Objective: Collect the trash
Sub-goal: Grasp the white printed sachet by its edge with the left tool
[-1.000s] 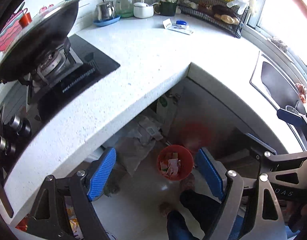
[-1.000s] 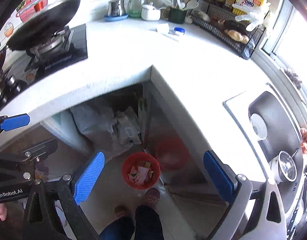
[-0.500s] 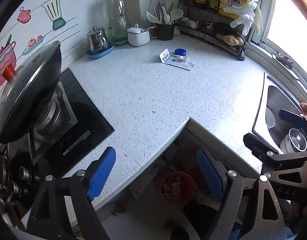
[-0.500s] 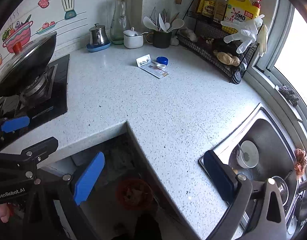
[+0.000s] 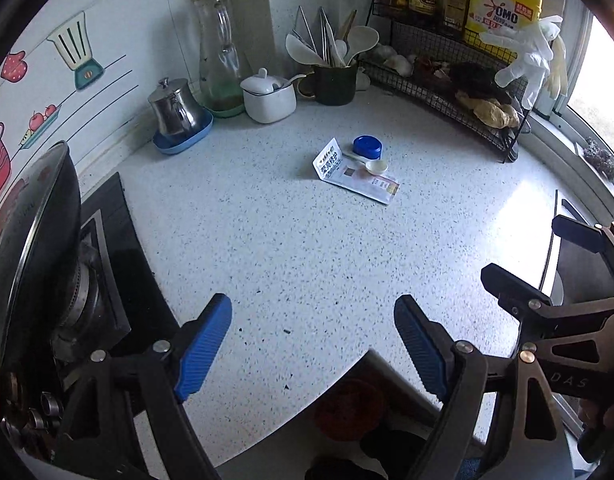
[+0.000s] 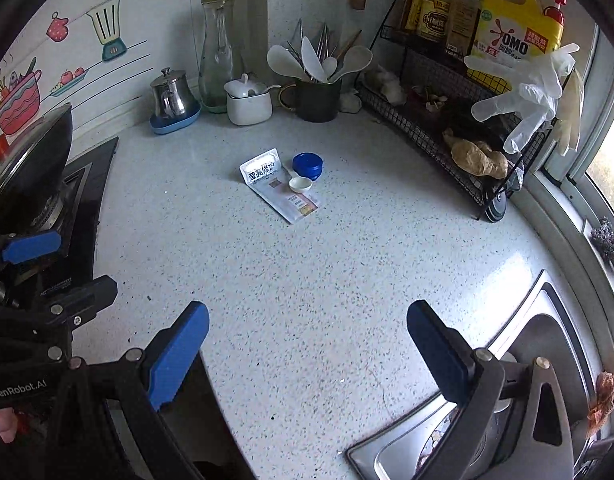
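On rack: yellow "OMO" jug.

Place: home kitchen | Evidence: speckled countertop held a utensil cup at its back corner, gas stove with wok at its left, steel sink at its right.

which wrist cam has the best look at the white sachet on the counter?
Right wrist: the sachet lies nearer centre, print legible, small spoon across it. Left wrist shows it whole too, but farther off.
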`<move>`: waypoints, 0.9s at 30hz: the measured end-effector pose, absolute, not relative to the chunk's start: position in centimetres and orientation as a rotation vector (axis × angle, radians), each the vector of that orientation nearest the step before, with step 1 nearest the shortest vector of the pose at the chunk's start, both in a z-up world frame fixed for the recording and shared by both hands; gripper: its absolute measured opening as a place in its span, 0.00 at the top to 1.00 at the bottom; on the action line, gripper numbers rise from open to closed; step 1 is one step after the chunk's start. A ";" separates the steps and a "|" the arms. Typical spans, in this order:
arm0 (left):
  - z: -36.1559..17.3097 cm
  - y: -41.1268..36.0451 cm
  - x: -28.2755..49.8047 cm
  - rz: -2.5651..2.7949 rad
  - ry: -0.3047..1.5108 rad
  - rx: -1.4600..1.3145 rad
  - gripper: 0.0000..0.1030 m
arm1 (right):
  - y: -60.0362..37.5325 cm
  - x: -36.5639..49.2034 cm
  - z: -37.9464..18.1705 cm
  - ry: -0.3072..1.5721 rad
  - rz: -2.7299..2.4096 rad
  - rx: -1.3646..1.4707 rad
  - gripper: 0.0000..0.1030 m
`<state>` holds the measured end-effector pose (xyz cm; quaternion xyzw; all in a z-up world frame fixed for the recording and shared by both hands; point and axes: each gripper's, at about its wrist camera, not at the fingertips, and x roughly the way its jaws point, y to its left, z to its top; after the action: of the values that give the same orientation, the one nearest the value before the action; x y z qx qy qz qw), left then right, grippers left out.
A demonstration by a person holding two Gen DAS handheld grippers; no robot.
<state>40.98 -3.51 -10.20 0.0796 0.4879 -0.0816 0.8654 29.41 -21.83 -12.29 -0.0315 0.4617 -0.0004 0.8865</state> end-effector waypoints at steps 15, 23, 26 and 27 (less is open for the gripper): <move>-12.8 -6.2 52.2 -0.274 1.107 0.223 0.20 | -24.5 37.4 -13.9 1.019 -0.074 0.008 0.03; -16.3 -6.8 59.7 -0.440 1.166 0.322 0.21 | -24.7 42.3 -17.1 1.093 -0.191 0.090 0.03; -17.7 -6.9 61.9 -0.485 1.181 0.339 0.21 | -24.6 44.2 -18.1 1.115 -0.224 0.101 0.03; -18.2 -6.9 62.5 -0.501 1.190 0.340 0.21 | -24.7 44.8 -18.4 1.123 -0.236 0.103 0.03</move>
<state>62.54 -6.94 -18.16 0.1577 0.5519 -0.2321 0.7853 44.80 -24.67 -18.41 0.0485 0.5308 -0.1117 0.8387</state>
